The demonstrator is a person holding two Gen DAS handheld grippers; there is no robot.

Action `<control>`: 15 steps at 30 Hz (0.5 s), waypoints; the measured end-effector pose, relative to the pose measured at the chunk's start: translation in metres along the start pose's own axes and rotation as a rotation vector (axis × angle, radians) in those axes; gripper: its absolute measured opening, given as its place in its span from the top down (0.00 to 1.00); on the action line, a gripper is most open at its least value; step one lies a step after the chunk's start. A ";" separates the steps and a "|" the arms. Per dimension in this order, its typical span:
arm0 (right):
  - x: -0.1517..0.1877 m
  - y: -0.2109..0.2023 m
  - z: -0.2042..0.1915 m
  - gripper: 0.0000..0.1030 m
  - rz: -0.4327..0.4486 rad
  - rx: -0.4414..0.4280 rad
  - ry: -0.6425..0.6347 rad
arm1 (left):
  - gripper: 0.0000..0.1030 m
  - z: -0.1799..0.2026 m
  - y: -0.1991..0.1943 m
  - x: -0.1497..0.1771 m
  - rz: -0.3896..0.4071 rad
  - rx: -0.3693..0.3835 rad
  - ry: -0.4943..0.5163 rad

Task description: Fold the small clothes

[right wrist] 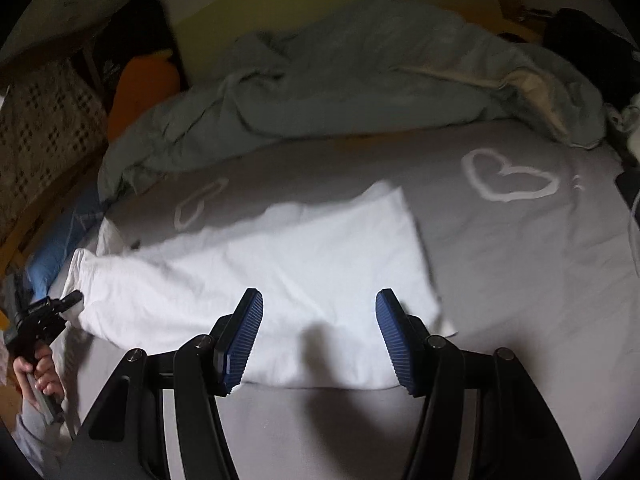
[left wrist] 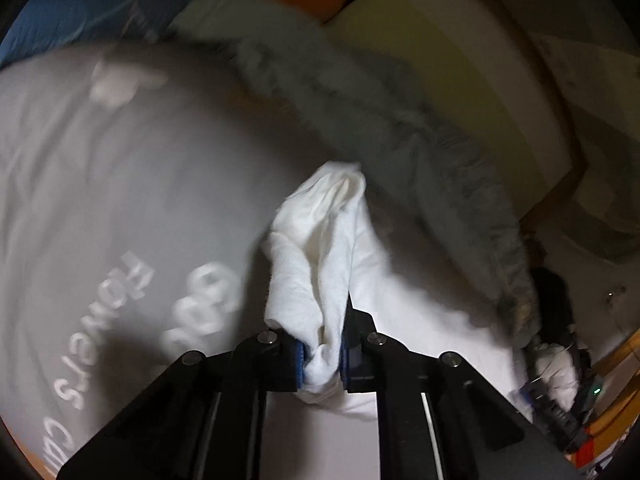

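A white garment (right wrist: 280, 264) lies spread on the grey bed sheet (right wrist: 520, 260). My left gripper (left wrist: 322, 354) is shut on a bunched edge of the white garment (left wrist: 316, 248) and holds it lifted. In the right wrist view the left gripper (right wrist: 70, 300) shows at the garment's far left end, held by a hand. My right gripper (right wrist: 318, 338) is open and empty, just above the garment's near edge. In the left wrist view the right gripper (left wrist: 556, 404) shows at the far right, too dark to read.
A rumpled grey-green duvet (right wrist: 360, 80) lies along the far side of the bed. The sheet carries white heart prints (right wrist: 508, 180) and white lettering (left wrist: 104, 320). An orange cushion (right wrist: 140, 92) and a blue pillow (right wrist: 52, 256) lie at the left. A wooden bed frame (left wrist: 624, 364) edges the right.
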State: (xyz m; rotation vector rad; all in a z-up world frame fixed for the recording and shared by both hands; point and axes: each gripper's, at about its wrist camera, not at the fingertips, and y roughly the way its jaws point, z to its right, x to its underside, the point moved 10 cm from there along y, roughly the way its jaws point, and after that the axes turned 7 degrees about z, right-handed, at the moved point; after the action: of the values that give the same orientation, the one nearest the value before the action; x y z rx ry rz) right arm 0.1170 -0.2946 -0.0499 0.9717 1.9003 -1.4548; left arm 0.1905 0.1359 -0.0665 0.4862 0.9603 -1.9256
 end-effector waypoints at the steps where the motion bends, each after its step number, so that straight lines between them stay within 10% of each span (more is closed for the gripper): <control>1: -0.004 -0.006 0.002 0.41 0.004 -0.018 0.032 | 0.89 0.022 -0.002 -0.005 0.014 0.025 0.019; 9: -0.031 -0.049 0.014 0.41 0.066 -0.079 0.097 | 0.89 0.219 0.025 0.044 -0.007 0.230 0.309; 15: -0.040 -0.061 0.035 0.41 0.087 -0.041 0.110 | 0.90 0.243 0.091 0.163 -0.129 0.123 0.432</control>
State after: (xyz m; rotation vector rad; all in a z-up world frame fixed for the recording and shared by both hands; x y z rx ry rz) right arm 0.0914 -0.3457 0.0070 1.1213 1.9314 -1.3324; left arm 0.1951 -0.1701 -0.0619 0.9605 1.1708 -2.0456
